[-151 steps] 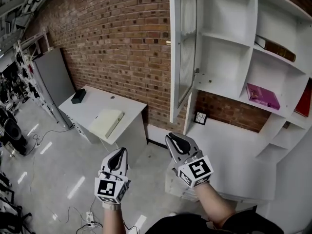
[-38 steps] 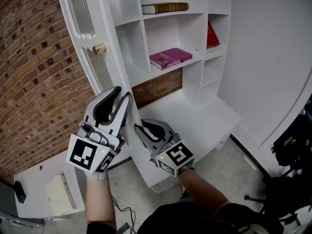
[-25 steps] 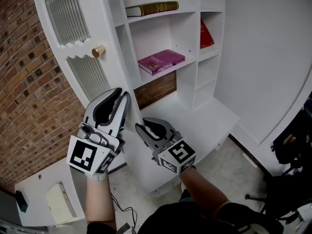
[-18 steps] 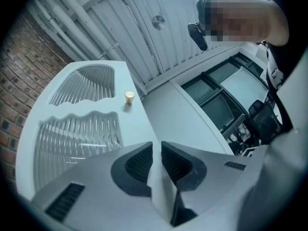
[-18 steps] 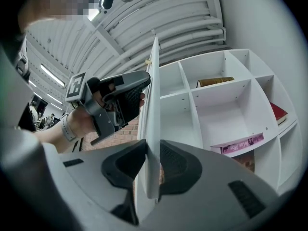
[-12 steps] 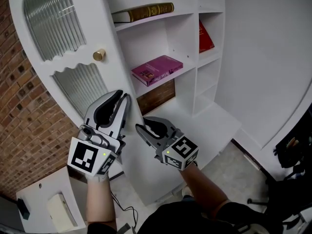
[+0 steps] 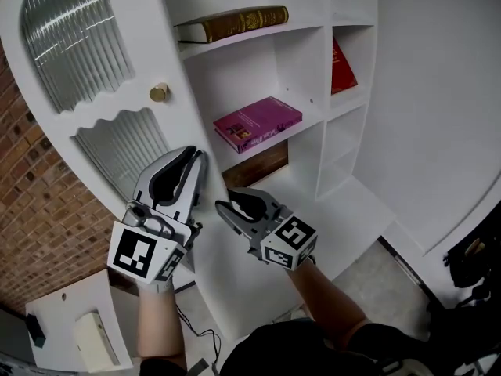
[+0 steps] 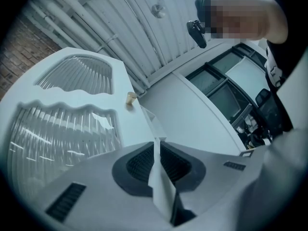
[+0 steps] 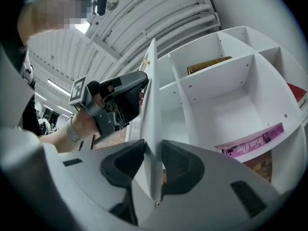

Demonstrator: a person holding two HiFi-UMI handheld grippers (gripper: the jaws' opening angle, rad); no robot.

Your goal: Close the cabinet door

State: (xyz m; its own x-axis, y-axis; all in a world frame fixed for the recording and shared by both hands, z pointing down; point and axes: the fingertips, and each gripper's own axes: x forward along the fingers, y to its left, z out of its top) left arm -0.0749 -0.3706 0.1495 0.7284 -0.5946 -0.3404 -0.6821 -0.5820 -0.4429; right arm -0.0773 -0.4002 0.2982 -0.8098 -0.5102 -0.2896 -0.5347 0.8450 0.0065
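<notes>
The white cabinet door (image 7: 117, 104) has ribbed glass panes and a gold knob (image 7: 159, 92); it stands partly swung over the open shelves (image 7: 313, 120). My left gripper (image 7: 197, 159) sits on the door's free edge below the knob. Its jaws are closing, and the pads press the thin edge (image 8: 155, 129) between them in the left gripper view (image 8: 156, 148). Just right of it and lower, my right gripper (image 7: 223, 208) is shut on the same edge (image 9: 153, 95), with a pad on each face (image 9: 153, 150). The left gripper (image 9: 126, 97) also shows beyond the door there.
A brown book (image 7: 235, 22), a magenta book (image 7: 257, 122) and a red book (image 7: 342, 67) lie on the shelves. A brick wall (image 7: 31, 194) is at the left, with a white desk (image 7: 70, 319) below it. A plain white wall (image 7: 438, 92) is to the right.
The door has swung further toward the shelves, covering more of the left column. Both grippers moved along with its edge.
</notes>
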